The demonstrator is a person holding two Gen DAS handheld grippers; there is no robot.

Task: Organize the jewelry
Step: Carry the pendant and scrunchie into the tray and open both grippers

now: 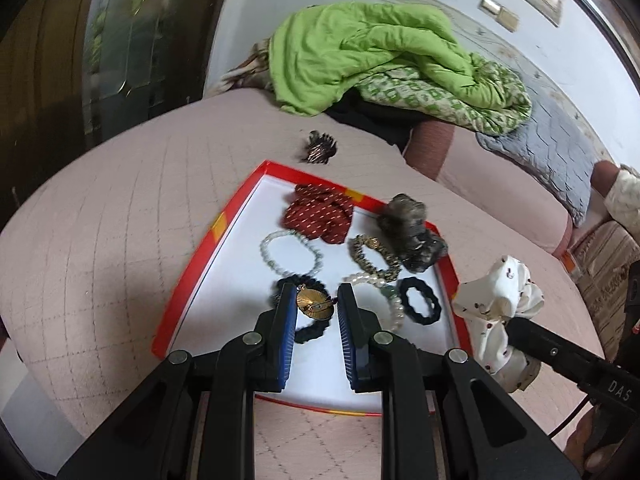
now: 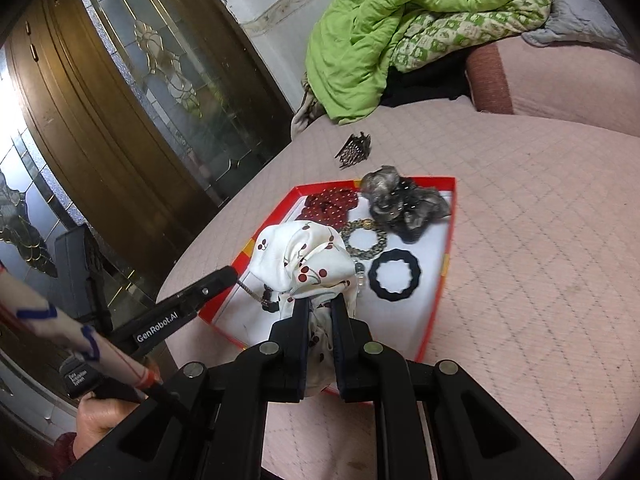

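Most pieces already lie in the shallow red-rimmed white tray (image 1: 192,276). The left gripper (image 1: 317,300) pinches a gold fan-shaped brooch (image 1: 314,302), seemingly on a chain. The right gripper (image 2: 320,308) clamps a white cherry-print fabric scrunchie (image 2: 304,260). A dark toothed hair claw (image 2: 354,150) waits outside on open quilt.

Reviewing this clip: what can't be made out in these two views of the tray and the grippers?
- Bracelets at the near left of the tray: right wrist view, hidden behind the white scrunchie held by the right gripper.
- Gold brooch between the left gripper fingers: left wrist view cannot settle whether the pads touch it.
- Hair clip outside the tray: left wrist view, blurred.
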